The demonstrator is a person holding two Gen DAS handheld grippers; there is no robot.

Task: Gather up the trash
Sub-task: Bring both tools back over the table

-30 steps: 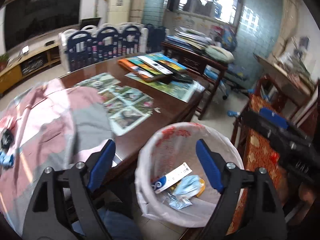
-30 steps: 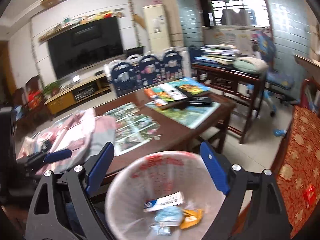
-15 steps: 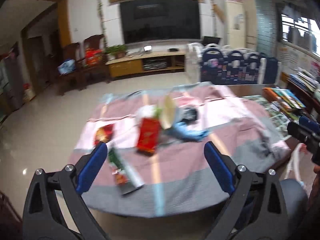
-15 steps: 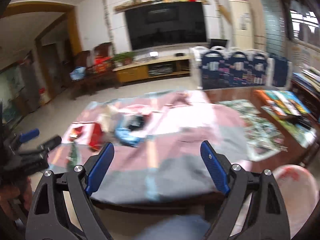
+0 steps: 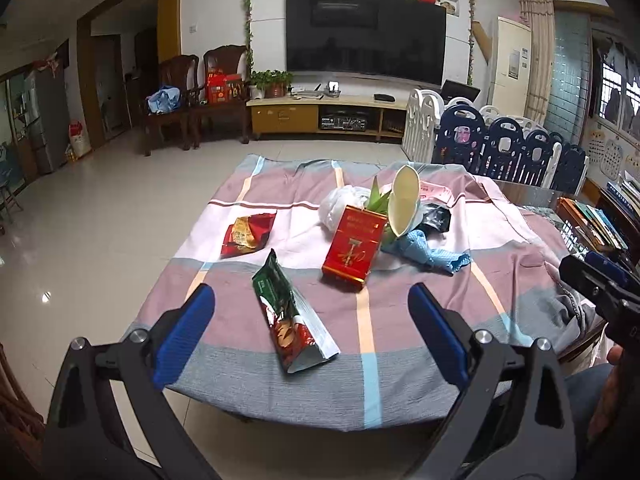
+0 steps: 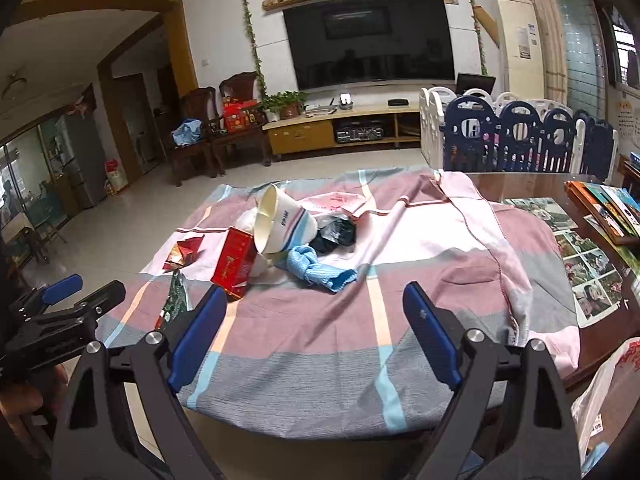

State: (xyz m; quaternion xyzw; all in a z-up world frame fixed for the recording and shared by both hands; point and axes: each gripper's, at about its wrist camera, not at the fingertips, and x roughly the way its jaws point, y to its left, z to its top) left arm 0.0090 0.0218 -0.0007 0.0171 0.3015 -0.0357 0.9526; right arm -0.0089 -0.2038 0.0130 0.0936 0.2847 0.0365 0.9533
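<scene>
Both grippers swung from the bin to the striped cloth; left gripper (image 5: pixel 310 326) (jaws wide, empty) frames the green-red foil packet (image 5: pixel 290 320), right gripper (image 6: pixel 312 334) gapes empty too.

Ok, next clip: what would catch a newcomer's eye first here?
Probably the litter heaped mid-cloth on the striped tablecloth: a red box leaning against a tipped white paper cup, with a blue rag beside them. Nearer, a green-and-red snack bag lies between the open left gripper fingers.
</scene>
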